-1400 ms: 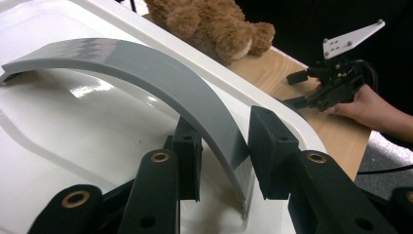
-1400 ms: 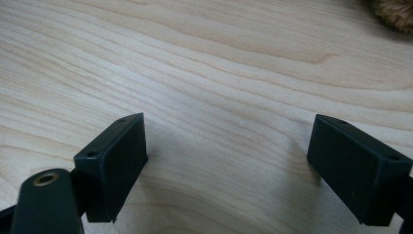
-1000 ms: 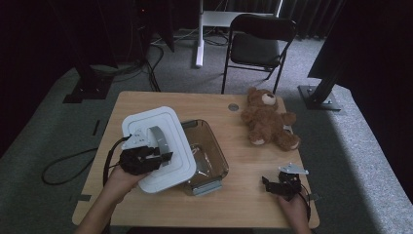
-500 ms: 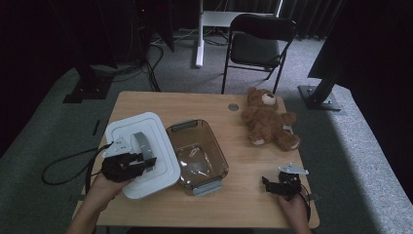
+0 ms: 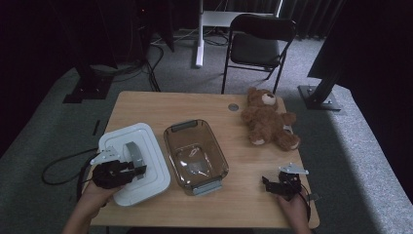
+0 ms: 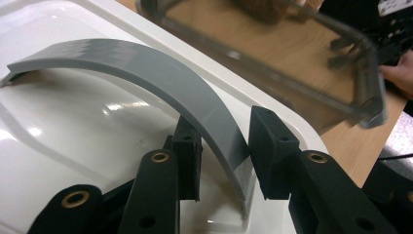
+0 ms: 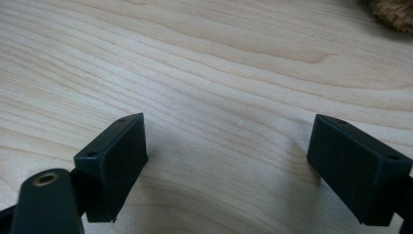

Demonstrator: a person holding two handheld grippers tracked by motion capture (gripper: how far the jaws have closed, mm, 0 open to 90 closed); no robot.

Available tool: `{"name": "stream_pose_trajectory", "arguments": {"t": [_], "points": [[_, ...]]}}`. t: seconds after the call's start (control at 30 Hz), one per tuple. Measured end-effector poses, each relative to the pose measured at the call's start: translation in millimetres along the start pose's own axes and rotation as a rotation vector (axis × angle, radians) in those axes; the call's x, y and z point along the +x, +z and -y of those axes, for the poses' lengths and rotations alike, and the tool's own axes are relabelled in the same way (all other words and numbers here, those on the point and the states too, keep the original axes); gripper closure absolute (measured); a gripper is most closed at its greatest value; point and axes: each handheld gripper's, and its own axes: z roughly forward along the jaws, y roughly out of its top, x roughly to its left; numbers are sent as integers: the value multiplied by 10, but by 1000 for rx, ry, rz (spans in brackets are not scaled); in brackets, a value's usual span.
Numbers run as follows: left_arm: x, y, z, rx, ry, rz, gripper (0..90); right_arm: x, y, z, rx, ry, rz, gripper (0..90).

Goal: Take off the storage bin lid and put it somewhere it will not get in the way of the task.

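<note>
My left gripper (image 5: 127, 169) has carried the lid (image 5: 141, 161) off the dish (image 5: 195, 155) since a second ago, out to the left and down, so the lid now lies at the near left of the table (image 5: 195, 105), just beside the dish and hanging a little over the table's near left edge. In the left gripper view my jaws are clamped on the lid's grey handle (image 6: 160, 78) (the arched strip runs right between the pads). The dish stands open mid-table, the bear (image 5: 267, 120) well apart at the far right. My right gripper (image 5: 273, 184) hasn't budged at the near right: its jaws stand wide, with bare wood between them.
</note>
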Motion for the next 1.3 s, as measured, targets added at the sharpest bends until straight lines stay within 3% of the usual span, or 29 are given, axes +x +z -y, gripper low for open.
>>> {"name": "stream_pose_trajectory", "arguments": {"t": [0.23, 0.33, 0.4, 0.57, 1.03, 1.13, 1.3], "points": [[117, 180, 178, 25, -23, 30, 671, -2, 1, 1, -1, 0, 1, 137], [161, 303, 276, 4, -15, 74, 670, -2, 0, 1, -1, -1, 1, 137], [187, 380, 326, 16, -17, 93, 669, -2, 0, 1, -1, -1, 1, 137], [264, 548, 417, 55, -34, 91, 666, -2, 0, 1, -1, -1, 1, 137], [401, 762, 465, 63, -46, 139, 665, -2, 0, 0, 0, -1, 1, 137], [435, 864, 509, 89, -51, 138, 660, -2, 0, 1, 0, -1, 1, 137], [431, 958, 557, 107, -49, 129, 593, -2, 0, 1, 0, -1, 1, 137]]}}
